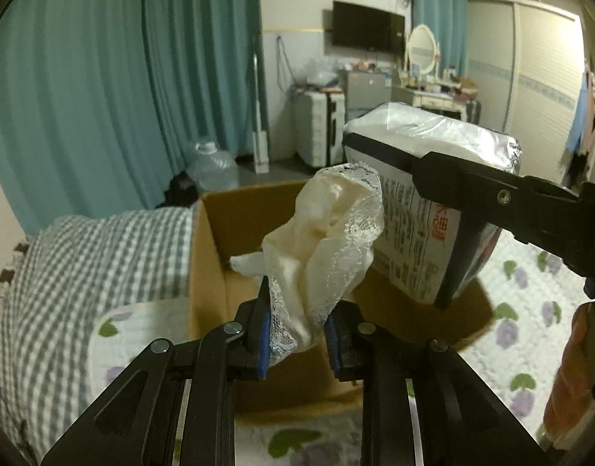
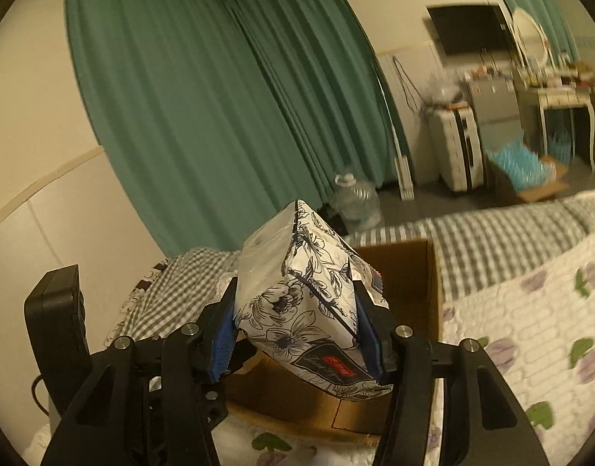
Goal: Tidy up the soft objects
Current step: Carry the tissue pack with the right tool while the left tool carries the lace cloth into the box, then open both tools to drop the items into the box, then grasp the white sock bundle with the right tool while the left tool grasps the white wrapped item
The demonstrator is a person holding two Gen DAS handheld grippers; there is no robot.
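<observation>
Holding a crumpled cream-white cloth with a lace edge (image 1: 328, 244) in my left gripper (image 1: 297, 338), I have its blue-padded fingers (image 1: 263, 343) closed on the lower folds, so that the bundle stands up between them and flares out above; it hangs over the open brown cardboard box (image 1: 220, 229), whose inner walls show behind and below it. My right gripper (image 2: 297, 328) clamps a soft plastic-wrapped tissue pack printed with black line-drawn flowers on white (image 2: 301, 303); its fingers (image 2: 223, 339) press on the two long sides, and the pack is tilted, one corner pointing up and away from me, a dark label with a red patch on its near lower face. From the left wrist view the same pack sits up at the right, just beside the cloth and above the far right side of the box, with the right gripper's black finger laid across its printed side. The box rests on a white quilted bedspread with purple flowers and green leaves (image 1: 530, 310); a grey-and-white checked blanket (image 1: 103, 256) lies heaped just beside the box; teal pleated curtains (image 2: 204, 108) hang behind the bed.
</observation>
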